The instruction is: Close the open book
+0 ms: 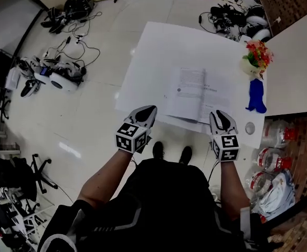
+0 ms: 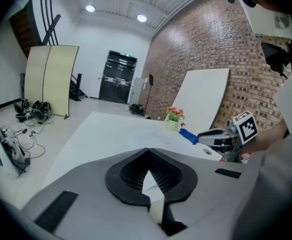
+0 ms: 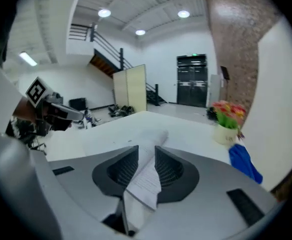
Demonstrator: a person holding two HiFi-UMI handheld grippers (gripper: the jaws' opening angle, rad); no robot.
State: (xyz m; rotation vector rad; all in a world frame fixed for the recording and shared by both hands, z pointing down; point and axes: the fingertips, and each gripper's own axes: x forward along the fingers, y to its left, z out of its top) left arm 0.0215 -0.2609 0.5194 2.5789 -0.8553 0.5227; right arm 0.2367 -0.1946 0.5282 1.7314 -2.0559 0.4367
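An open white book (image 1: 195, 93) lies on the white table (image 1: 148, 56), its near edge toward me. My right gripper (image 1: 220, 117) is at the book's near right corner. In the right gripper view its jaws (image 3: 146, 151) stand apart, and a printed page (image 3: 146, 184) rises loosely between the pads. My left gripper (image 1: 145, 113) hovers at the table's near left edge, just left of the book. Its jaws (image 2: 146, 151) meet at the tips; a white sliver shows between the pads and I cannot tell what it is. Each gripper view shows the other gripper (image 2: 213, 133) (image 3: 66, 113).
A pot of flowers (image 1: 255, 56) and a blue cloth (image 1: 256, 96) sit at the table's right side, with a small round disc (image 1: 250, 127) near the front right corner. Plastic bottles (image 1: 274, 133) stand on the floor to the right. Cables and devices (image 1: 59, 72) litter the floor at left.
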